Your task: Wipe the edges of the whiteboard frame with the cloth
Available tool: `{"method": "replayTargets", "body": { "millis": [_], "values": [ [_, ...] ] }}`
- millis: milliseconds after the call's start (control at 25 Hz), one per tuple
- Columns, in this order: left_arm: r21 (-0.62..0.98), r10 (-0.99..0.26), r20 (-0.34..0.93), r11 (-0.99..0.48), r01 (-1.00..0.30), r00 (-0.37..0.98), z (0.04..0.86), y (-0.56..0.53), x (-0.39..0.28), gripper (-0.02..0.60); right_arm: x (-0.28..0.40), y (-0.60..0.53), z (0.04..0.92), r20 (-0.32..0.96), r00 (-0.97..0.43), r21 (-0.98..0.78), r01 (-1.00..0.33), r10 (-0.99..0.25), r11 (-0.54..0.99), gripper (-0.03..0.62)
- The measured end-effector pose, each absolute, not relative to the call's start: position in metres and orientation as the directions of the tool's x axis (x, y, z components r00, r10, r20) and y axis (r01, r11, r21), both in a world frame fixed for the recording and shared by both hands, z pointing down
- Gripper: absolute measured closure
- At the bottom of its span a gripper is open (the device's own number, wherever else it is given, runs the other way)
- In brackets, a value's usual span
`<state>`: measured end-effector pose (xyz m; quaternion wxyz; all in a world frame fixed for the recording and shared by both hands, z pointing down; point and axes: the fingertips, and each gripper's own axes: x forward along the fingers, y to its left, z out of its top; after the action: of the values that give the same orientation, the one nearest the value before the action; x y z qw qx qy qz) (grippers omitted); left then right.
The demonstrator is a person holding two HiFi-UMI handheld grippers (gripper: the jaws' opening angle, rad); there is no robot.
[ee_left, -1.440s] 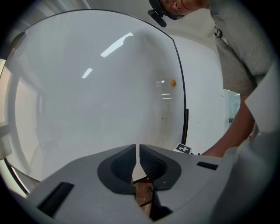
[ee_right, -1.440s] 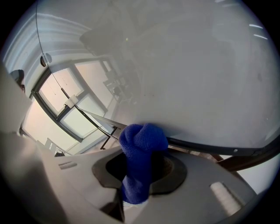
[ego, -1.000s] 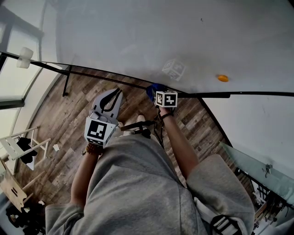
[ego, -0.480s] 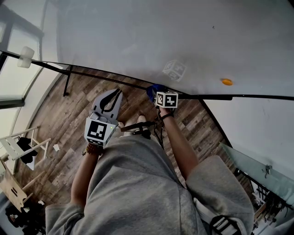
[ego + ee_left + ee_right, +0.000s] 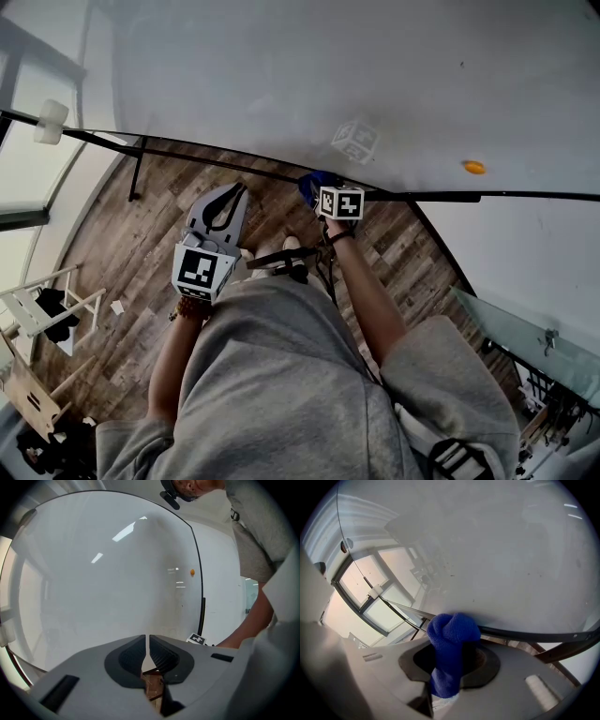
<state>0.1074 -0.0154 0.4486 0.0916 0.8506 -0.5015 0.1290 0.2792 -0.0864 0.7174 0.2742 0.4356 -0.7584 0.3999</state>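
Against the whiteboard frame [image 5: 512, 633], cloth [image 5: 452, 632] pinched between fingers of right gripper [image 5: 451, 663]; left gripper [image 5: 148, 643] fingers together, empty.

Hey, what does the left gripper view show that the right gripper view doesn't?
Only the left gripper view: the left gripper shut on nothing, an orange dot on the board, and the person's right arm. Only the right gripper view: the right gripper clamping the blue cloth at the bottom edge, plus windows. Both: the whiteboard and its black frame.
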Motion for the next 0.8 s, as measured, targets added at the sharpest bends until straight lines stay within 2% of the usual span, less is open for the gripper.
{"method": "replayTargets", "body": {
  "millis": [200,520,800],
  "values": [
    [0.023,-0.807,0.275,-0.537,-0.843,0.522,0.443,-0.017,0.084,0.549,0.275,-0.088,0.719,0.769,-0.427,-0.336,-0.903,-0.475,0.268,0.48],
    [0.004,-0.741,0.301,-0.628,-0.778,0.6,0.434,-0.037,0.04,0.549,0.28,-0.091,0.714,0.805,-0.309,-0.257,-0.951,-0.506,0.171,0.479],
    [0.012,-0.719,0.299,-0.655,-0.756,0.628,0.445,-0.062,0.055,0.549,0.272,-0.095,0.718,0.79,-0.337,-0.281,-0.942,-0.512,0.185,0.479]
  ]
}}
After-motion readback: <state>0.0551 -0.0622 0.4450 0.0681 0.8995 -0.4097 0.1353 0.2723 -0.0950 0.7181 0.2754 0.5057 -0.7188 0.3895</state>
